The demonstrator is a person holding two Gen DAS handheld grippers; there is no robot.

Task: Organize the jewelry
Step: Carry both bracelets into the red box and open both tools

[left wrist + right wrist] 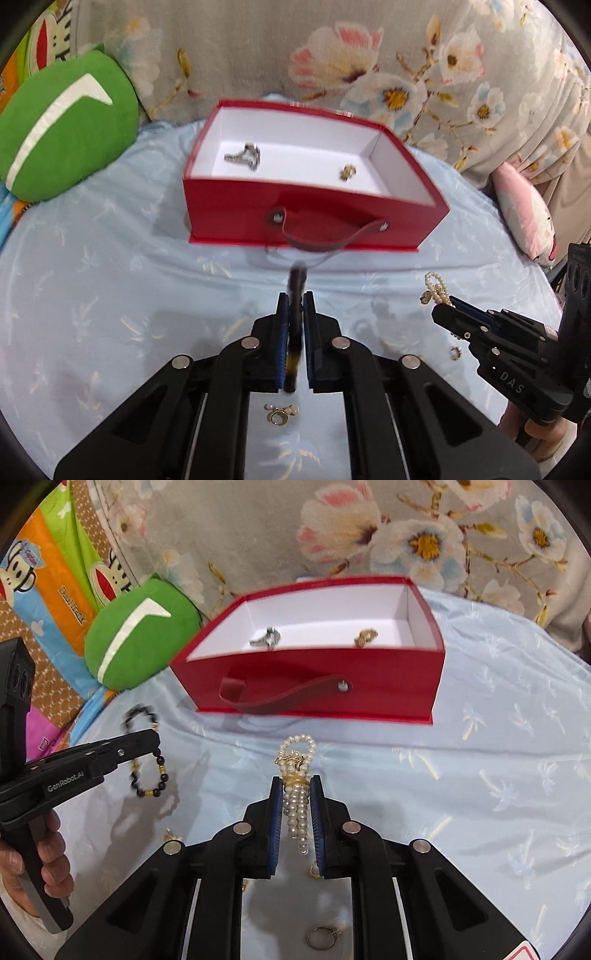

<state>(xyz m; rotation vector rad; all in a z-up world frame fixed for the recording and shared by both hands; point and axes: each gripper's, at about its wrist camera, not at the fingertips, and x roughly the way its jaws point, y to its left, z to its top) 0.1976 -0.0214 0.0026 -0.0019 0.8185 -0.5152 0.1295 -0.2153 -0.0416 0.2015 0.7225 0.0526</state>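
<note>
Open red box (314, 206) with white lining and a strap handle (325, 240), standing at the far side of the pale blue bedspread (110, 295). Inside: two pieces, a silver piece (245, 157) at the left, a gold piece (347, 172) at the right, well apart.

Left gripper (295, 299) pressed together on a black bead bracelet (147, 764), dangling from the fingertips, near side of the box. Right gripper (295, 781) pinching a pearl bracelet (297, 797), its loop poking out past the tips, strands hanging between the fingers.

Loose on the bedspread: one gold pearl brooch (280, 413) under the left gripper, one small ring (456, 352) near the right gripper, one ring with a stone (323, 938) nearest of all. One green cushion (66, 125) far left.
</note>
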